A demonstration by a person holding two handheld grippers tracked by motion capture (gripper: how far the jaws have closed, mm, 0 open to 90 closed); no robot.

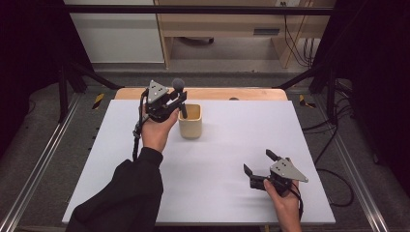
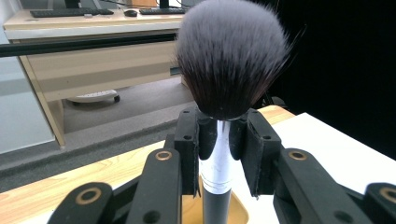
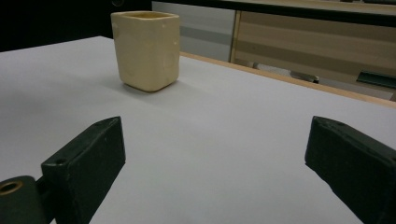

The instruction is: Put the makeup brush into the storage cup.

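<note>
A makeup brush (image 1: 179, 94) with a dark, fluffy head (image 2: 232, 56) and a silver and black handle stands upright, its lower end inside a cream square cup (image 1: 190, 121). My left gripper (image 1: 180, 102) is shut on the brush's silver ferrule (image 2: 218, 158), just under the bristles, above the cup's rim (image 2: 236, 212). My right gripper (image 1: 258, 163) is open near the table's front right, low over the white surface, with nothing between its jaws. The cup (image 3: 146, 49) shows ahead of it, to the left in the right gripper view.
The white tabletop (image 1: 217, 159) has a wooden strip (image 1: 208, 93) along its far edge. Black frame bars and cables run along both sides. A wooden desk (image 1: 227, 24) stands beyond the table.
</note>
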